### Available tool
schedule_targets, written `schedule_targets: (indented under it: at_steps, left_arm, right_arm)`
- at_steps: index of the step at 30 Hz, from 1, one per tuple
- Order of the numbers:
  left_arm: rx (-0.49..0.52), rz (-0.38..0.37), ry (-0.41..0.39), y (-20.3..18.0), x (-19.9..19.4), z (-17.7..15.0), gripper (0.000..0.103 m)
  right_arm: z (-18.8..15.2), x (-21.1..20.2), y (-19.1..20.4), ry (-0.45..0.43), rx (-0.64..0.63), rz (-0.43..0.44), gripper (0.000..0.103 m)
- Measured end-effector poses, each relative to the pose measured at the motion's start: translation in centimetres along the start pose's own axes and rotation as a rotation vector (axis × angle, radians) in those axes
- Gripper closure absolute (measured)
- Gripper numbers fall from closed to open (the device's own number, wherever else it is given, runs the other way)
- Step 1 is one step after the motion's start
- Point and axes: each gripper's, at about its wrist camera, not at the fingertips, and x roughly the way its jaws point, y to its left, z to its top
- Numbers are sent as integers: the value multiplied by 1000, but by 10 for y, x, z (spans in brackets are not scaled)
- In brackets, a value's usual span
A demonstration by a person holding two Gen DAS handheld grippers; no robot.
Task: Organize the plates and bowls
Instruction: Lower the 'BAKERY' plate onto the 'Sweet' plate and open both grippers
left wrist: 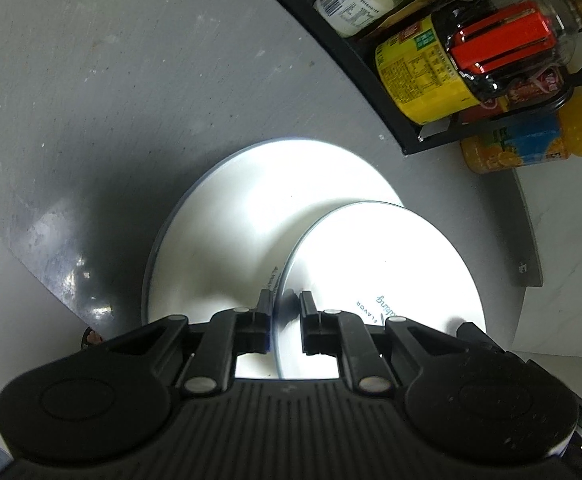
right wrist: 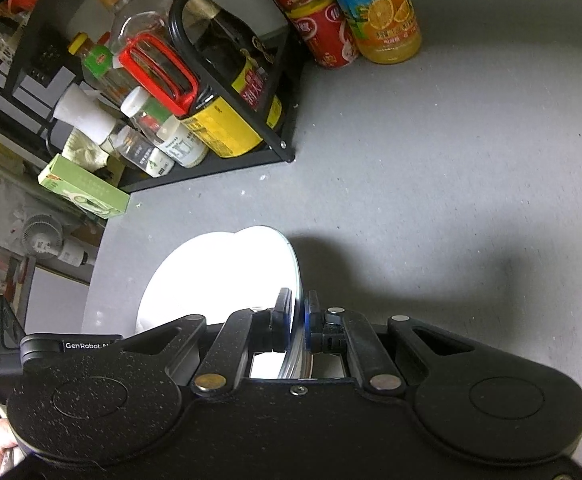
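Both grippers we hold are nearly closed on plate rims: our left gripper [left wrist: 285, 304] pinches the small plate [left wrist: 383, 276] overlapping the large plate [left wrist: 251, 224] on the grey counter [left wrist: 131, 100], our right gripper [right wrist: 299, 310] grips a white plate [right wrist: 227, 280].

place: home kitchen counter | surface: grey speckled worktop [right wrist: 431, 152] | storage: black metal condiment rack [right wrist: 227, 160] crowded with sauce bottles | drinks: orange juice bottle [right wrist: 383, 12] beside red can [right wrist: 323, 36] | extras: green cardboard box [right wrist: 85, 192], white ceramic plates [left wrist: 259, 220]
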Motion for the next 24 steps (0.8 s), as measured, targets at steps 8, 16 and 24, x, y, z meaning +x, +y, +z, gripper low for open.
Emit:
schedule_targets:
  at_steps: [8,16,24]
  left_arm:
    - [-6,17,4,3,5,-4,90]
    - [-12,28,-10,4,8,0,89]
    - [35,92,-3,-7,3,7,89]
  right_arm:
    - [-2,2,3,3,-10,-7,96]
    - [-5,8,9,-7,-13,-31,98]
    - [-10,11,9,-13,-18,-39,98]
